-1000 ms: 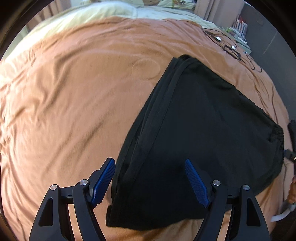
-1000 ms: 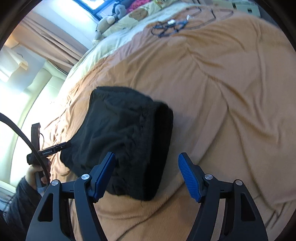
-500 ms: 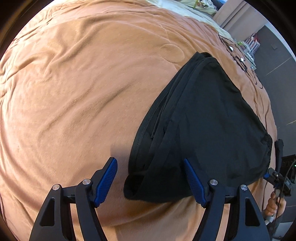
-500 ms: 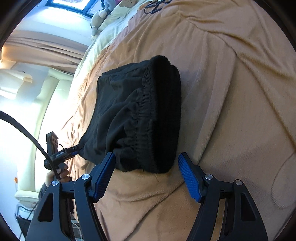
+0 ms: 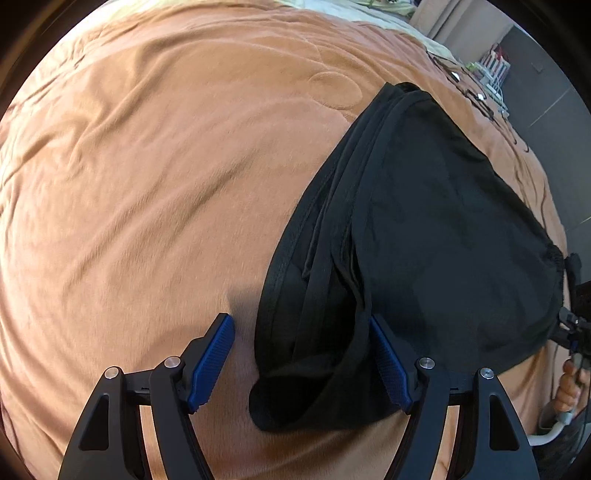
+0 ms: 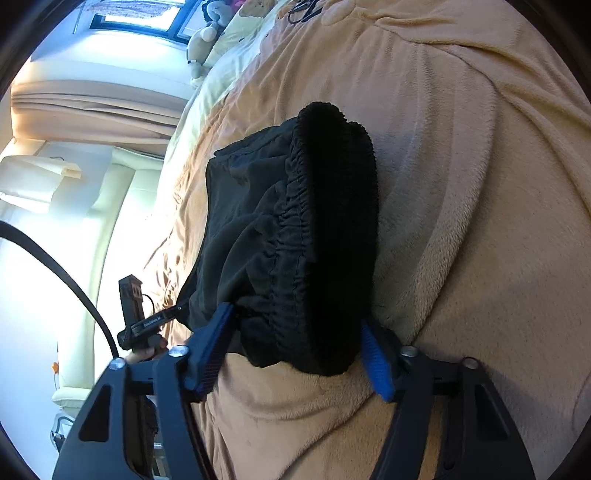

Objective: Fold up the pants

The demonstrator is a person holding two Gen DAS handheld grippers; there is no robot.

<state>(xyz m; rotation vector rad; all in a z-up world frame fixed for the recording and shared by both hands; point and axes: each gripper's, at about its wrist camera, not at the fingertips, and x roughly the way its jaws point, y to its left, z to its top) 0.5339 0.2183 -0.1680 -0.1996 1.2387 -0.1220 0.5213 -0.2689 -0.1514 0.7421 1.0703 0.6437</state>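
Black pants (image 5: 424,229) lie folded on an orange blanket (image 5: 166,166). My left gripper (image 5: 301,362) is open, its blue pads on either side of the near corner of stacked leg hems. In the right wrist view the pants (image 6: 295,236) show their gathered elastic waistband nearest me. My right gripper (image 6: 295,350) is open, its pads straddling the near end of the waistband. Neither gripper has closed on cloth. The right gripper shows at the left wrist view's right edge (image 5: 572,332), and the left gripper shows in the right wrist view (image 6: 147,325).
Black cables (image 5: 476,96) lie on the blanket beyond the pants. Plush toys (image 6: 207,33) and a pale yellow sheet sit at the head of the bed under a window. A cream headboard or wall (image 6: 92,258) runs along the bed's left side.
Both grippers have moved in and down toward the pants. The hem corner now sits between the left pads and the waistband end between the right pads. Both stay open.
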